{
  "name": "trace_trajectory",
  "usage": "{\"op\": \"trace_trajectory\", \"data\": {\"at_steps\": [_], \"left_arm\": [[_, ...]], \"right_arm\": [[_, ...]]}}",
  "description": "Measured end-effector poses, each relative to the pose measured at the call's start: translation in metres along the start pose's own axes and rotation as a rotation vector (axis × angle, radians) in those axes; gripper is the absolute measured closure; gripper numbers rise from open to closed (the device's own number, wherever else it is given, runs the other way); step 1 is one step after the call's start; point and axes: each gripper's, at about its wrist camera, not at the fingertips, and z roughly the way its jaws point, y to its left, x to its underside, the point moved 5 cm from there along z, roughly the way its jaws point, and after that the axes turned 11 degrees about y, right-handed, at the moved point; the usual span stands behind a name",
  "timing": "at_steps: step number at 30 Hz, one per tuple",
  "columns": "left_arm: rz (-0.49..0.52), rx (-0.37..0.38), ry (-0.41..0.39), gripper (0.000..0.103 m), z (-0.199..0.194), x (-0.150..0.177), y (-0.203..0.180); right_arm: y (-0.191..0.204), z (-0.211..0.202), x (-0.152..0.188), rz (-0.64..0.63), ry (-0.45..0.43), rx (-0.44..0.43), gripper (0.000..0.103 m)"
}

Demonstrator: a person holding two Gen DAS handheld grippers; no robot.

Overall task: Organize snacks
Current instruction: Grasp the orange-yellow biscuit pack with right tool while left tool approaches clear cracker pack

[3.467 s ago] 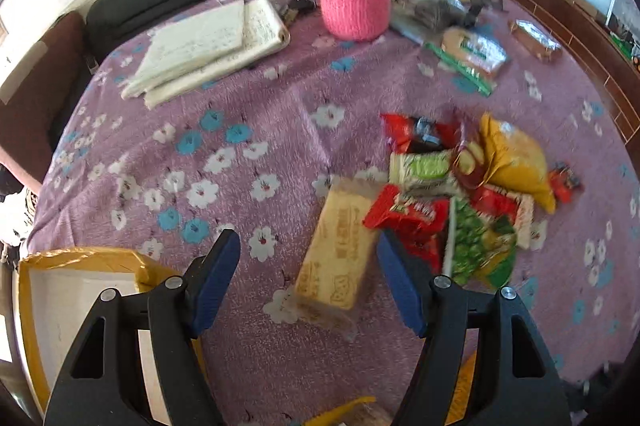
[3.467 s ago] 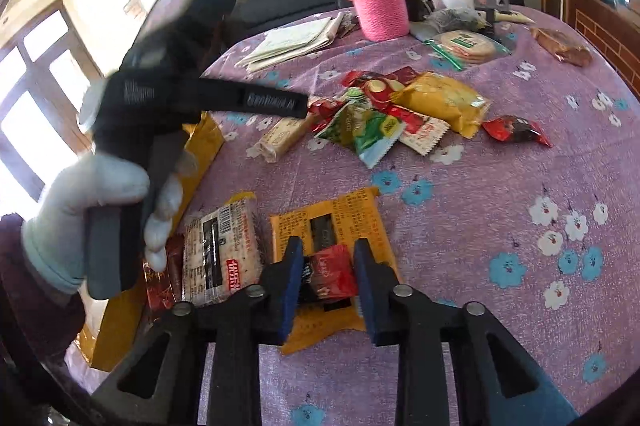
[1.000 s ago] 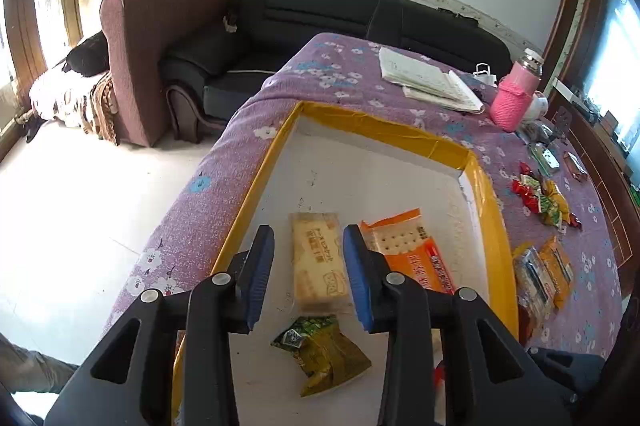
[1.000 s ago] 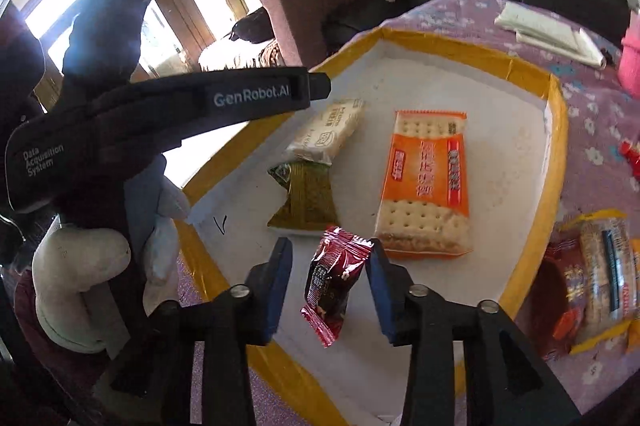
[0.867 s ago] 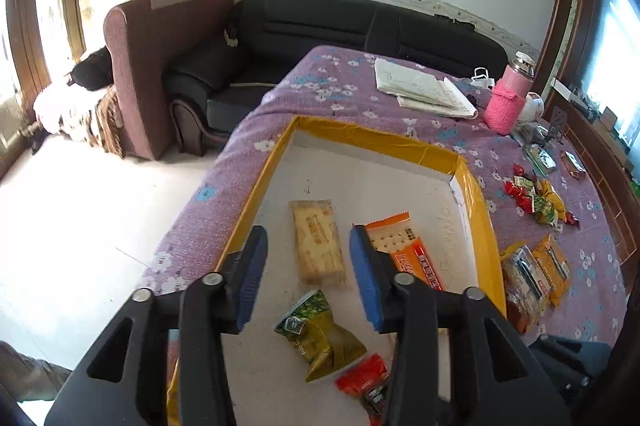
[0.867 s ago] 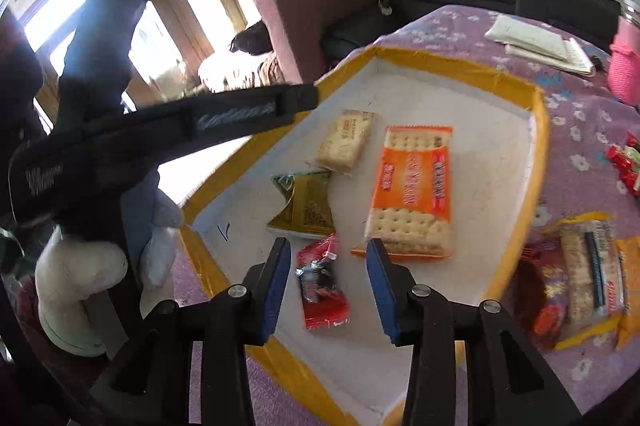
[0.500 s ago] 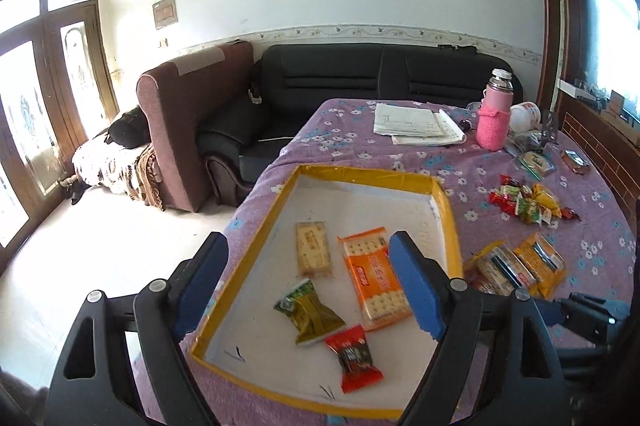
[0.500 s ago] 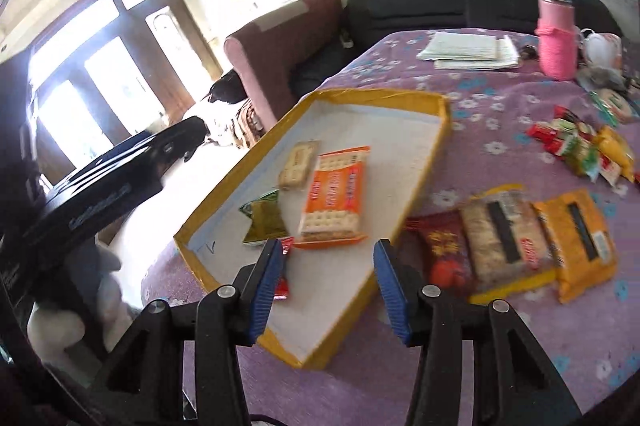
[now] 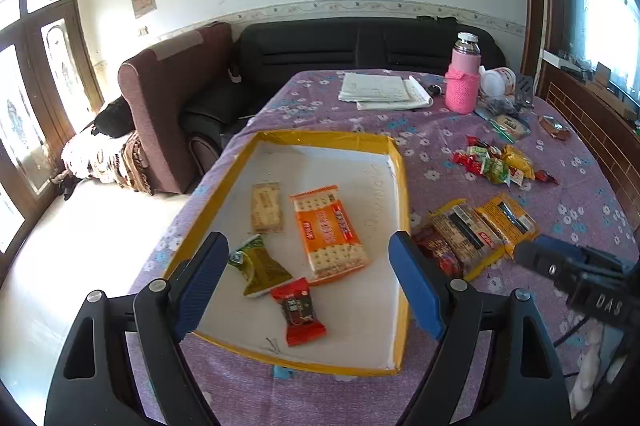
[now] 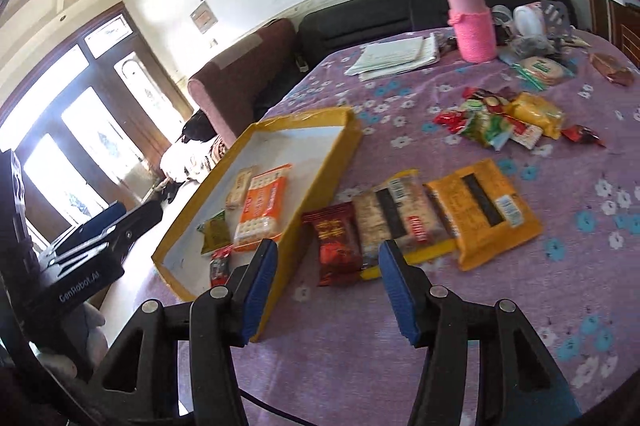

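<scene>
While both grippers gape empty, the left gripper (image 9: pixel 308 282) over the tray (image 9: pixel 401 186) of snacks, only the right gripper (image 10: pixel 326 286), jaws just widening, shows "GenRobot.AI"; the left view shows "DAS".

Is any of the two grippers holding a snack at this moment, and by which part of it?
Nothing is held. The left gripper stands open with no snack between its pads. The right gripper has just been opening and is empty. The small red snack lies free in the tray.
</scene>
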Motion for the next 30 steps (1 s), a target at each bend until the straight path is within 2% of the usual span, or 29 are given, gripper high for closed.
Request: {"op": "trace_trajectory", "data": {"at_steps": [3,6,10,16,19,24,26,27,28,29,30], "left_arm": [[0.0,0.046,0.021,0.02,0.004,0.004,-0.002],[-0.057,0.177,0.037,0.02,0.012,0.01,0.004],[-0.097,0.308,0.109,0.02,0.03,0.013,-0.002],[0.009,0.377,0.149,0.02,0.035,0.012,-0.037],[0.062,0.379,0.143,0.02,0.032,0.011,-0.052],[0.056,0.42,0.145,0.02,0.033,0.006,-0.055],[0.036,0.445,0.151,0.02,0.036,0.005,-0.056],[0.027,0.459,0.156,0.02,0.038,0.005,-0.058],[0.02,0.469,0.163,0.02,0.04,0.004,-0.059],[0.016,0.477,0.169,0.02,0.041,0.004,-0.061],[0.014,0.484,0.177,0.02,0.042,0.003,-0.064]], "right_arm": [[-0.025,-0.005,-0.008,0.031,-0.013,0.036,0.046],[-0.058,-0.001,-0.018,0.085,0.006,0.098,0.044],[-0.09,0.013,-0.029,0.14,0.045,0.13,0.044],[-0.106,0.055,-0.056,0.105,0.131,0.264,0.043],[-0.104,0.078,-0.06,0.043,0.2,0.331,0.04],[-0.103,0.084,-0.057,-0.03,0.209,0.384,0.02],[-0.105,0.088,-0.053,-0.026,0.227,0.36,0.015],[-0.104,0.094,-0.049,-0.028,0.263,0.36,0.015],[-0.103,0.099,-0.047,-0.046,0.281,0.387,0.012],[-0.098,0.1,-0.046,-0.092,0.26,0.418,0.015],[-0.098,0.099,-0.047,-0.089,0.259,0.405,0.024]]}}
